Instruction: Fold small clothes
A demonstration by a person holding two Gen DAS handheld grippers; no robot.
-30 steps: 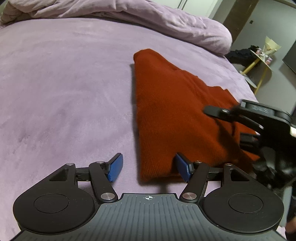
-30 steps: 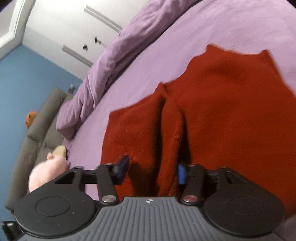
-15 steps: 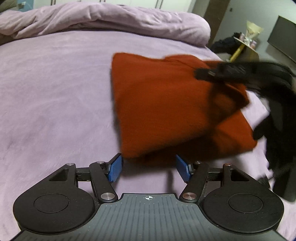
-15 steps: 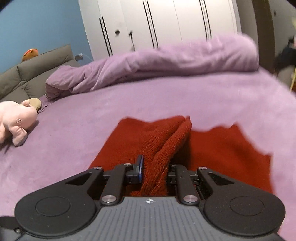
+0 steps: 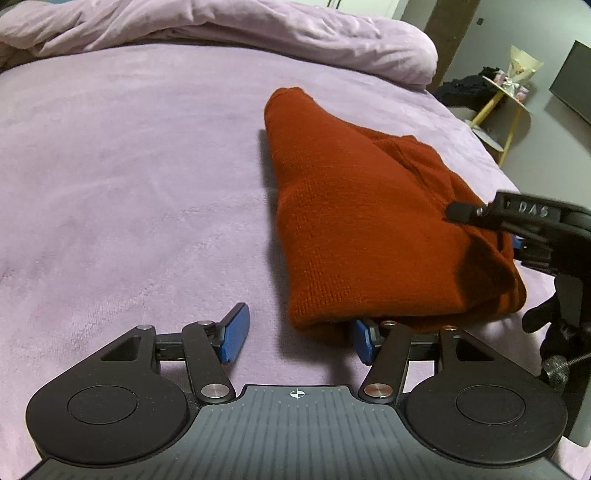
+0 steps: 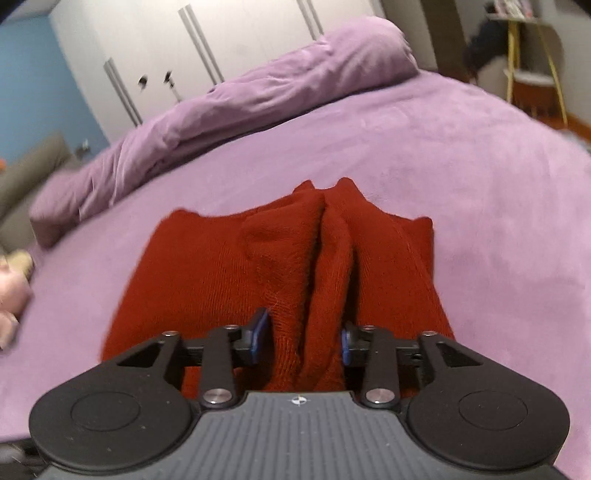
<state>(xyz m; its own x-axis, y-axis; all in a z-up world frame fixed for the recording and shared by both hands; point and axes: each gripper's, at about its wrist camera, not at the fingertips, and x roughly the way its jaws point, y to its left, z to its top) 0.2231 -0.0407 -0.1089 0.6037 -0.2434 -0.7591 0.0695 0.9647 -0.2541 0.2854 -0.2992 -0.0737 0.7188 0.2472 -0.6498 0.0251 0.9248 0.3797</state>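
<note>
A rust-red knitted garment (image 5: pixel 354 221) lies folded on the purple bed (image 5: pixel 129 184). My left gripper (image 5: pixel 297 338) is open at the garment's near left corner; the corner lies over its right blue pad (image 5: pixel 364 341), the left pad rests on bare bedding. My right gripper (image 6: pixel 304 338) has its jaws partly apart around a thick bunched fold of the garment (image 6: pixel 325 280), the pads touching or nearly touching it. The right gripper also shows in the left wrist view (image 5: pixel 517 229) at the garment's right edge.
A rumpled purple duvet (image 5: pixel 221 26) lies along the far side of the bed. A pink plush toy (image 6: pixel 9 295) sits at the bed's left edge. A yellow-legged side table (image 5: pixel 506 92) with items stands beyond the bed's right edge. White wardrobe doors (image 6: pixel 221 55) stand behind.
The right gripper shut on a fold of the garment, carried it over, and its jaws have now widened. The garment has come down onto the bed. The left gripper stayed open at the near corner.
</note>
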